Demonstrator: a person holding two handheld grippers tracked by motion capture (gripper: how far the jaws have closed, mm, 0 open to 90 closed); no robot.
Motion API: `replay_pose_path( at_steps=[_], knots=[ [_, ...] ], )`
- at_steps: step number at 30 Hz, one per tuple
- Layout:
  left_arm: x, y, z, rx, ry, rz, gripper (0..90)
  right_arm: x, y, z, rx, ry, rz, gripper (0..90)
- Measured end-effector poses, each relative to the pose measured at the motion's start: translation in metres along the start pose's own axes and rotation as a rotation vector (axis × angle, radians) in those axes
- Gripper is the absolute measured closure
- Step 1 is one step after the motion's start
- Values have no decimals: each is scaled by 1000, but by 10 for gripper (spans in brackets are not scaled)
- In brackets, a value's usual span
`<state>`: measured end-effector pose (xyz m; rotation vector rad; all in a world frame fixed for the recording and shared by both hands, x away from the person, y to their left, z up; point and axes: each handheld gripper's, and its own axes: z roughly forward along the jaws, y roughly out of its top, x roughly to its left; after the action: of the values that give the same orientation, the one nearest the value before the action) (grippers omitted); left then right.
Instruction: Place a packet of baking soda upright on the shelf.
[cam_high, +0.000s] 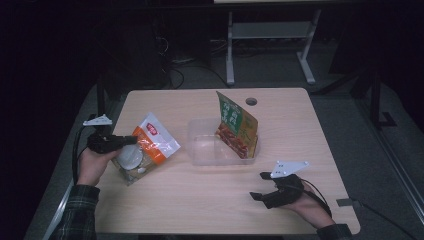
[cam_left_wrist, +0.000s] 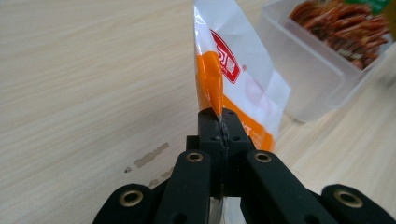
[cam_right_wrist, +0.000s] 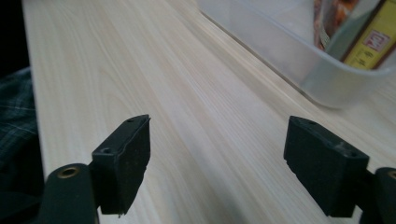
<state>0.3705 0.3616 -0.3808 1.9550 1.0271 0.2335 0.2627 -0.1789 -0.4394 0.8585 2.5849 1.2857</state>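
Observation:
An orange and white snack pouch hangs lifted off the left side of the table, and my left gripper is shut on its edge. In the left gripper view the jaws pinch the orange and white pouch at its seam. A clear plastic tub stands mid-table with a green and red food packet upright in its right end. My right gripper rests near the front right of the table, open, with bare wood between its fingertips. The clear tub lies just beyond them.
The table is light wood with a round cable hole at the back. A scuff mark shows on the wood below the pouch. Beyond the table's far edge a metal stand's legs rest on the floor.

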Motion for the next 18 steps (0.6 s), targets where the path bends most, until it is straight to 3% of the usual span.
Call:
replay_pose_path(
  at_steps=[6,9,14,18],
  knots=[
    [-15,1,-16,-28,13,33,899,3,5,2,-2,11,4,264],
    [-21,2,-24,-52,11,34,899,2,6,3,-7,17,10,327],
    [-36,5,-32,-84,-32,53,899,2,7,3,-18,42,10,468],
    [-49,9,-34,-95,-51,79,899,3,7,3,-20,55,11,494]
  ],
)
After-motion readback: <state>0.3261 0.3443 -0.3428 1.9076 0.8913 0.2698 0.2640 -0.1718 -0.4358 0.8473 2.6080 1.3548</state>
